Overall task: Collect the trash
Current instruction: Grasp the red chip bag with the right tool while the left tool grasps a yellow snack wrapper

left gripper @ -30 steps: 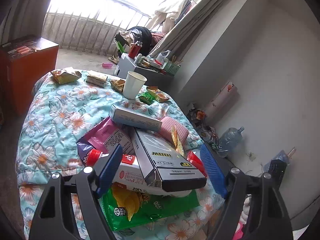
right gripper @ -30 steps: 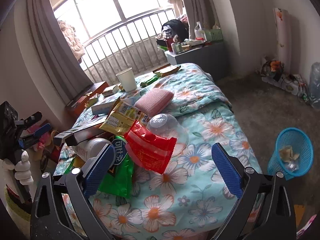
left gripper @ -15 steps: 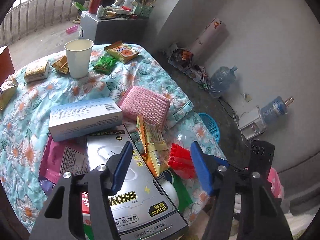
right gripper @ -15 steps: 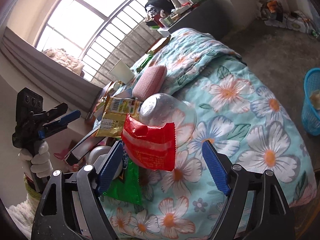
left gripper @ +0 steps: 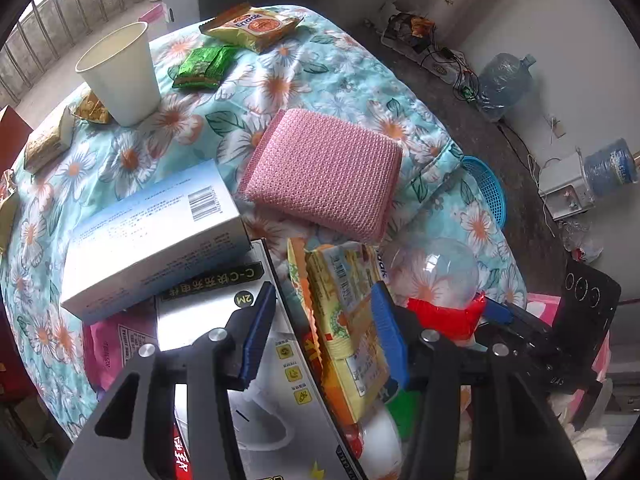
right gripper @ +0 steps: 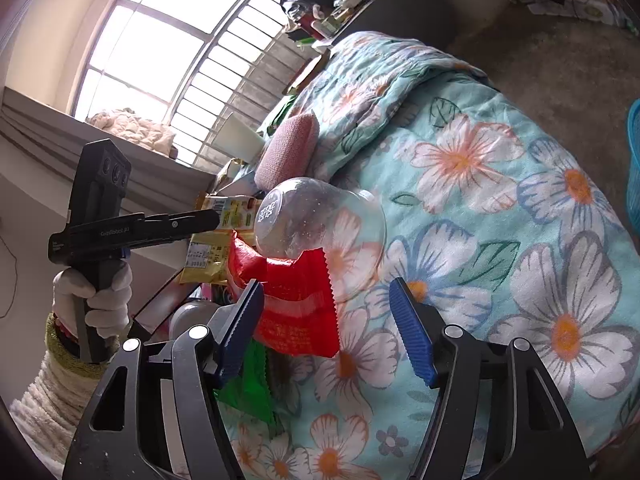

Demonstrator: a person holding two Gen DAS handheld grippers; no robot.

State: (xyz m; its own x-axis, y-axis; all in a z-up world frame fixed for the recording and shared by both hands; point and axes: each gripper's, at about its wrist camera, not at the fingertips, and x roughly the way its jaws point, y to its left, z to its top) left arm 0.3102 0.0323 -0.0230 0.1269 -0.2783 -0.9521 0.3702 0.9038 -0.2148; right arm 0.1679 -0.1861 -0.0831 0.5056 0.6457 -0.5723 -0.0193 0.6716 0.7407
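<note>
A pile of trash lies on a flowered blanket [left gripper: 328,76]. My left gripper [left gripper: 324,332] is open, its jaws on either side of a yellow snack packet [left gripper: 344,300] that stands on a grey box [left gripper: 224,320]. My right gripper [right gripper: 328,328] is open, its jaws around a red wrapper [right gripper: 296,308] that lies under a clear plastic bowl [right gripper: 316,224]. The bowl [left gripper: 436,272] and red wrapper [left gripper: 444,316] also show in the left wrist view. The left gripper [right gripper: 120,232] shows from the side in the right wrist view, over the yellow packet [right gripper: 224,216].
A white paper cup [left gripper: 120,72], a pink knitted pad [left gripper: 324,168], a pale blue box [left gripper: 152,232], and green [left gripper: 204,66] and yellow [left gripper: 256,26] packets lie on the blanket. A blue basket [left gripper: 488,188] stands on the floor beside the bed, near water bottles and cables.
Both grippers have moved in closer to the pile. The left one now straddles the yellow packet; the right one now has the red wrapper between its jaws. Both stay open.
</note>
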